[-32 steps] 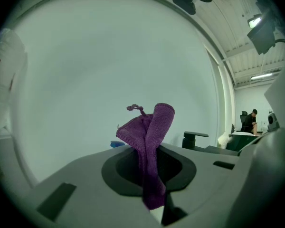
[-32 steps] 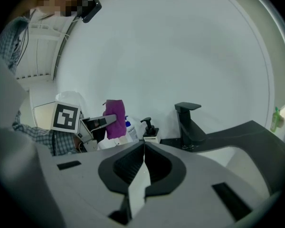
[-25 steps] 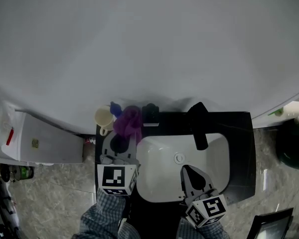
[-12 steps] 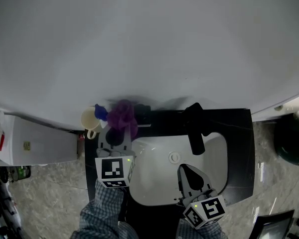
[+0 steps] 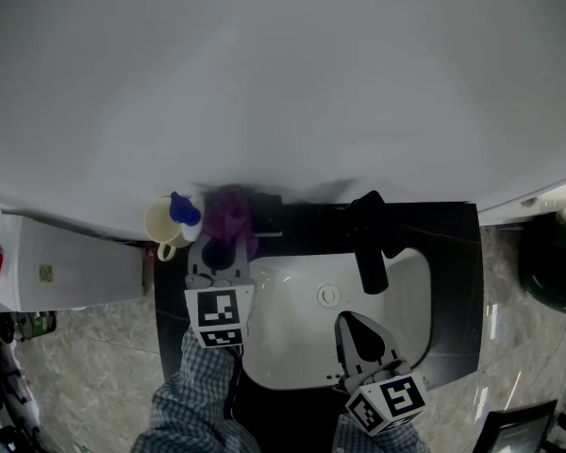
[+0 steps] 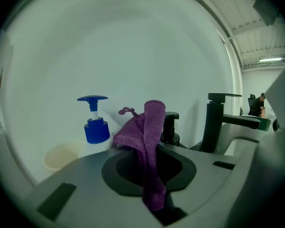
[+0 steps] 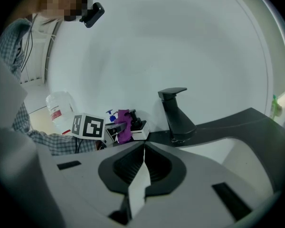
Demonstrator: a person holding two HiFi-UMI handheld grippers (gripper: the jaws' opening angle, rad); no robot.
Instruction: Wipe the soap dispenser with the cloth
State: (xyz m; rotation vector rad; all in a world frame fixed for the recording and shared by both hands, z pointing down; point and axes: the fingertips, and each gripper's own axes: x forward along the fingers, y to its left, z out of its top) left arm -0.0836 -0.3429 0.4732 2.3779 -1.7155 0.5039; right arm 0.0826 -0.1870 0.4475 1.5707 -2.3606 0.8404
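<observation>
A purple cloth (image 6: 152, 127) hangs pinched in my left gripper (image 5: 223, 245), which is shut on it. In the head view the cloth (image 5: 228, 213) sits at the back left of the black counter. It lies between a white soap dispenser with a blue pump (image 5: 181, 208) and a black pump dispenser (image 5: 267, 213). The blue pump dispenser (image 6: 95, 126) stands just left of the cloth, the black one (image 6: 170, 127) just behind it; whether the cloth touches either is unclear. My right gripper (image 5: 362, 340) hovers over the near right of the sink, shut and empty (image 7: 143, 150).
A cream cup (image 5: 159, 223) stands left of the blue pump. A black faucet (image 5: 371, 242) rises behind the white sink basin (image 5: 292, 347). The black counter (image 5: 453, 281) ends at the wall behind. A white unit (image 5: 66, 272) stands to the left.
My left gripper has pushed forward toward the wall with the cloth, closer to the dispensers. The right gripper has stayed over the sink.
</observation>
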